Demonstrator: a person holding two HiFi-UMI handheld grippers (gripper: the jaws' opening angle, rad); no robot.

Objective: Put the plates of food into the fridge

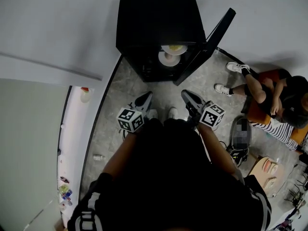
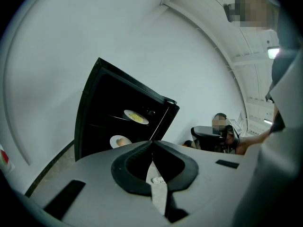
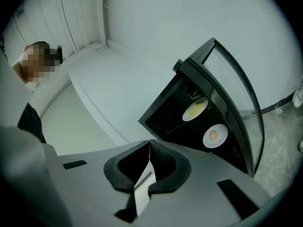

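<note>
The black fridge (image 1: 154,23) stands ahead on the floor with its glass door (image 1: 211,40) swung open to the right. Inside, a plate of yellow food (image 1: 174,48) rests on the upper shelf and a plate with a round orange piece (image 1: 168,58) sits below it. The same two plates appear in the left gripper view (image 2: 136,117) (image 2: 120,141) and the right gripper view (image 3: 195,109) (image 3: 215,135). My left gripper (image 1: 143,100) (image 2: 152,143) and right gripper (image 1: 190,98) (image 3: 150,143) hover short of the fridge, both shut with nothing between the jaws.
A person (image 1: 274,97) sits on an orange seat at the right, feet stretched toward the fridge door. A dark bag (image 1: 239,141) and a wooden board (image 1: 267,171) lie right of me. A white counter (image 1: 72,129) with small items runs along the left.
</note>
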